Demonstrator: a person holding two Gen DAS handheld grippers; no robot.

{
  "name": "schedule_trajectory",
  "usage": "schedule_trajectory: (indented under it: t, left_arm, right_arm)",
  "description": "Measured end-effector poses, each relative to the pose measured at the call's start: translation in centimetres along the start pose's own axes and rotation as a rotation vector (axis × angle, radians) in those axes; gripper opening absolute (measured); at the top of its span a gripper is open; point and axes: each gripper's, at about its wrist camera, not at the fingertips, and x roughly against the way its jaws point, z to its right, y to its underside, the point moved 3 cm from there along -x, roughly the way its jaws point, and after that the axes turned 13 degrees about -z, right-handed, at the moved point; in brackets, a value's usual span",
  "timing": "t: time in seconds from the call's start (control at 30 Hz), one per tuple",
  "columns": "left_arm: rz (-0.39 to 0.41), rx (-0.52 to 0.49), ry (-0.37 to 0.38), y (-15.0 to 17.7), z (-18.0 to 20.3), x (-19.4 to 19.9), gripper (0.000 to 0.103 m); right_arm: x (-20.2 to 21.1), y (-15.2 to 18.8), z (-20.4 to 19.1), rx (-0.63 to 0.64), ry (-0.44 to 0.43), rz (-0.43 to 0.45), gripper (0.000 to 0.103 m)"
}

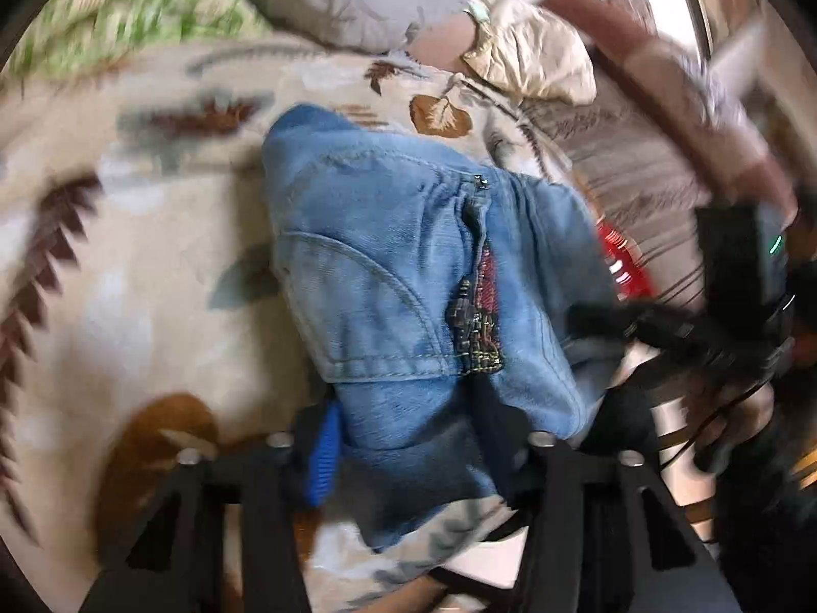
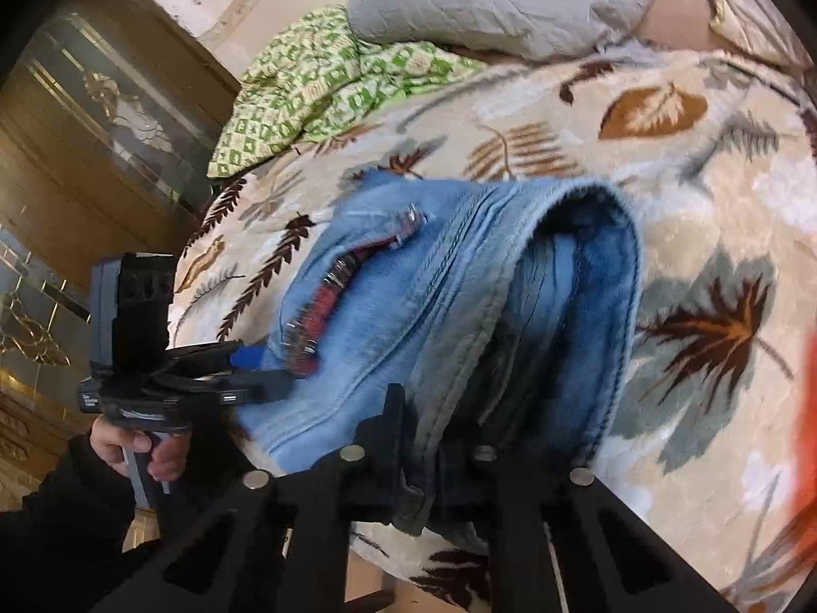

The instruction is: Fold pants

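Light blue denim pants (image 1: 388,276) hang bunched over a leaf-patterned blanket (image 1: 127,255), with a pocket seam and an embroidered patch showing. My left gripper (image 1: 408,439) is shut on the denim's near edge; a blue pad (image 1: 324,460) shows on its left finger. In the right wrist view the pants (image 2: 434,306) drape forward with the waist or leg opening gaping. My right gripper (image 2: 434,439) is shut on a thick seam of the denim. The left gripper (image 2: 245,373) shows at the left there, clamped on the cloth. The right gripper (image 1: 638,327) shows blurred in the left view.
A grey pillow (image 2: 500,0), a green checked cloth (image 2: 327,81) and a cream quilted cushion (image 1: 531,51) lie at the far side of the blanket (image 2: 689,235). A wooden cabinet (image 2: 102,127) stands to the left. Something red-orange (image 2: 801,434) is at the right edge.
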Motion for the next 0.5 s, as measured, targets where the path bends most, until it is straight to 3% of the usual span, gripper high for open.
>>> schedule_trajectory:
  t: [0.13, 0.27, 0.33, 0.4, 0.5]
  left_arm:
    - [-0.009, -0.055, -0.044, 0.0, 1.2, 0.4, 0.035]
    - [-0.035, -0.073, -0.102, 0.5, 0.5, -1.0, 0.038]
    - [-0.034, -0.057, -0.076, 0.8, -0.4, -1.7, 0.041]
    - [-0.028, -0.025, -0.036, 1.2, -1.3, -1.5, 0.043]
    - [-0.019, -0.024, -0.046, 1.3, -1.4, -1.4, 0.048]
  right_arm:
    - [1.8, 0.1, 0.7, 0.019, 0.083, 0.003, 0.009]
    - [0.6, 0.7, 2.5, 0.009, 0.152, -0.043, 0.008]
    - [-1.1, 1.1, 3.3, 0.015, 0.191, -0.068, 0.008]
    - [-2.1, 1.3, 4.0, -0.011, 0.174, -0.067, 0.008]
    - [-2.1, 1.2, 3.8, -0.008, 0.190, -0.051, 0.008]
